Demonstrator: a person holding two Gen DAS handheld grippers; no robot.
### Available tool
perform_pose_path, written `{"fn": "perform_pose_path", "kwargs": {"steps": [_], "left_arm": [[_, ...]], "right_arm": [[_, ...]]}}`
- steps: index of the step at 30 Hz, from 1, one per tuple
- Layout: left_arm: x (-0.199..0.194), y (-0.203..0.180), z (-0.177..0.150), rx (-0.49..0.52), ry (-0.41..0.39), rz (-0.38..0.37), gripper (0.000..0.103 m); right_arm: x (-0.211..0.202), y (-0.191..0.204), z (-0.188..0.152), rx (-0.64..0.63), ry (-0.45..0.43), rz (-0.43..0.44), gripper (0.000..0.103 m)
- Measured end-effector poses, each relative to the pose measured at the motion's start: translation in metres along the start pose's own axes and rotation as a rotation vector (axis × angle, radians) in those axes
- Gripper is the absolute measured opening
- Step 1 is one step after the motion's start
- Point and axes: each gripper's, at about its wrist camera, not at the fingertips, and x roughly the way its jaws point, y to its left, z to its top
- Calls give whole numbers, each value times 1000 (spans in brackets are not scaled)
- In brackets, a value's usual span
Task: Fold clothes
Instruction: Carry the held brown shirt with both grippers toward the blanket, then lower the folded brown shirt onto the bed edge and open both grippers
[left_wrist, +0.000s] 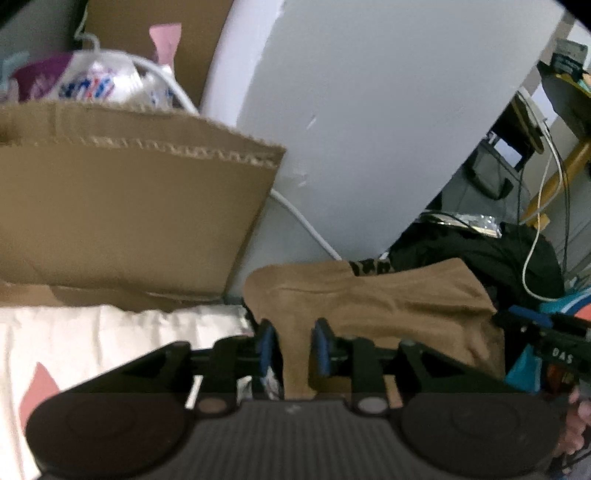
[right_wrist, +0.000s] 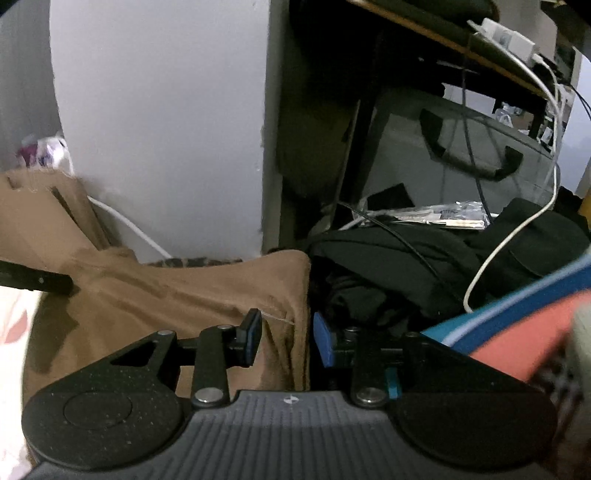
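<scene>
We hold both grippers low over a tan garment (left_wrist: 388, 299) that lies on a white bed sheet with pink shapes (left_wrist: 92, 343), its far edge close to the grey wall (left_wrist: 369, 110) and its left side just beside a cardboard box (left_wrist: 129, 206)

In the left wrist view, our left gripper (left_wrist: 291, 349) has its jaws partly spread, and a ridge of the tan cloth rises between the two blue pads (left_wrist: 322, 350); the pads do not look pressed on it, though the picture is blurred there. The right gripper shows at this view's right edge, near the garment's right side

In the right wrist view, our right gripper (right_wrist: 286, 338) is also partly spread. Its left pad (right_wrist: 255, 332) sits over the garment's right edge, where the cloth hangs in a fold, and its right pad lies past that edge, over a heap of dark clothes (right_wrist: 406, 266). The fabric is between the pads without being clamped. A white cable (right_wrist: 517, 236) trails over the dark heap
</scene>
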Motion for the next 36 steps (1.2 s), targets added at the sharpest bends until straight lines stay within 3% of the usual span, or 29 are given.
{"fn": "perform_pose_path", "kwargs": {"steps": [4, 7, 15, 22, 29, 36], "left_arm": [[-18, -4, -1, -3, -72, 12, 26], [-23, -9, -1, -11, -80, -15, 27], [7, -23, -12, 13, 8, -55, 26], [25, -19, -28, 38, 86, -37, 26], [26, -19, -19, 55, 71, -26, 25], [60, -20, 3, 82, 109, 24, 25]], "right_arm": [[-4, 6, -9, 24, -30, 31, 22], [8, 16, -14, 23, -14, 50, 22], [63, 7, -23, 116, 68, 18, 19], [92, 3, -20, 161, 118, 31, 19], [75, 0, -8, 190, 91, 90, 23], [65, 22, -14, 162, 88, 158, 23]]}}
